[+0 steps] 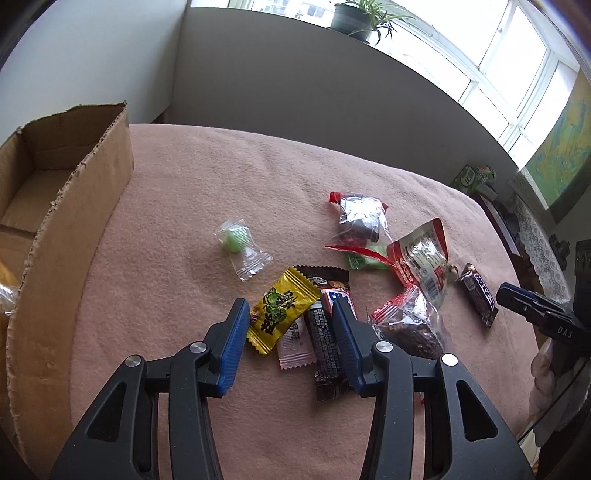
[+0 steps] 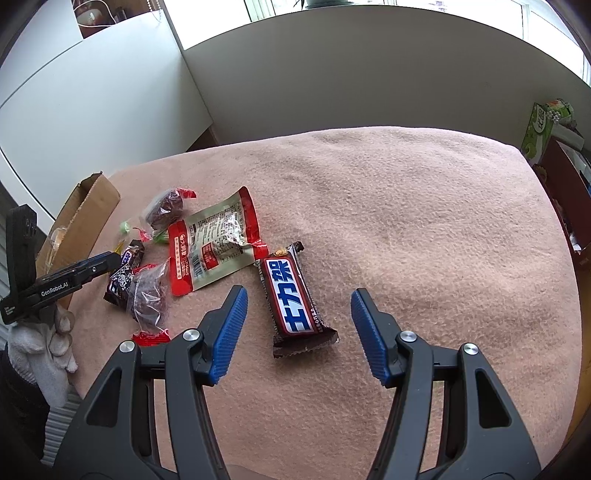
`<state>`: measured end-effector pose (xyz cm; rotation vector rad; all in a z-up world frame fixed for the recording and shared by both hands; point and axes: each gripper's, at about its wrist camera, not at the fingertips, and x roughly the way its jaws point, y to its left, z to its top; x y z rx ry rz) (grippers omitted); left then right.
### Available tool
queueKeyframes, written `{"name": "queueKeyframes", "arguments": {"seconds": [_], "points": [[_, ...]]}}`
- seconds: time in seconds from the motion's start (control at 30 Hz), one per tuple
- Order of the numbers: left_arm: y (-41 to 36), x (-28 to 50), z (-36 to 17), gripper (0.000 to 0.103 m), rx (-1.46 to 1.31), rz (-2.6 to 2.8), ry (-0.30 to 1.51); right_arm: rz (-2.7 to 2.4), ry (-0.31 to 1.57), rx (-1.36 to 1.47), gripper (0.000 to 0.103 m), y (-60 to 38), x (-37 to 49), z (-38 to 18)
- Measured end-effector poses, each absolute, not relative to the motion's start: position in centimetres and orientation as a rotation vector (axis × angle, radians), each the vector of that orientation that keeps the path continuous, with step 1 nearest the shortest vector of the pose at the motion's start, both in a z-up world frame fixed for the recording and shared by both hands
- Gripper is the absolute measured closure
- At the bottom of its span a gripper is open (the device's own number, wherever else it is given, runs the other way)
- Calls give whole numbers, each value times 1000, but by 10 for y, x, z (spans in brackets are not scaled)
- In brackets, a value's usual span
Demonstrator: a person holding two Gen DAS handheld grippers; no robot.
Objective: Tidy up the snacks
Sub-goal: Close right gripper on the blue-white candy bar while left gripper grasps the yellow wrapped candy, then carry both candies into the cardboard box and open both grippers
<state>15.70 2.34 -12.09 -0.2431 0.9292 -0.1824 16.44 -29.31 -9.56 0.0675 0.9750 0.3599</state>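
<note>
Left gripper (image 1: 290, 319) is spread wide, low centre of the left wrist view, with nothing pinched. Its blue pads sit over a little heap of snacks: a yellow candy packet (image 1: 282, 310) right by the left pad, a pale pink wrapper (image 1: 293, 347) poking out underneath it, and a dark bar wrapper (image 1: 325, 343) running down between the fingers. Just right of the right pad there's a clear bag of dark dried fruit (image 1: 410, 325).

Further up from there: a green candy in a clear wrapper (image 1: 240, 242) lying on its own in the middle, a silvery packet with red corners (image 1: 360, 214), and a red and white pouch (image 1: 421, 258). The cardboard box (image 1: 74, 206) fills the left side of the frame, open on top, sitting on the pink blanket (image 1: 221, 177).

Right gripper (image 2: 297, 314) is also spread open, bottom centre of its own view, holding nothing. A chocolate bar (image 2: 293, 295) with a blue and white label lies on the blanket between its fingers, a bit closer to the left one, not touching either. Can't tell how high the fingers are above it. Up and left of the bar is the same red and white pouch, then the rest of the pile, with the left gripper coming in from the left edge. A plant pot (image 1: 351, 18) sits on the windowsill at the top of the left view.
</note>
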Motion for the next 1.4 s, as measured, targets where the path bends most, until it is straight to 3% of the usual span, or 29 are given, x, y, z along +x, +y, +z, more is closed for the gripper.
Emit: {"name": "queueKeyframes", "arguments": {"seconds": [0.33,0.5,0.73,0.83,1.0,1.1,1.4], "points": [[34,164,-125,58,-239,-110,926,375,977,57,42,-288,166,-99],[25,169,-128,66,-184,-79,918,381,990,50,48,-285,170,-102],[23,170,-129,75,-171,-78,907,397,997,19,48,-276,174,-108],[20,168,-129,75,-140,-76,902,396,1014,11,56,-272,177,-114],[22,171,-129,75,-155,-63,904,385,1017,-12,57,-269,182,-119],[22,170,-129,78,-150,-69,900,372,1010,-54,66,-265,182,-118],[25,154,-127,82,-175,-98,897,359,998,-42,69,-270,173,-117]]}}
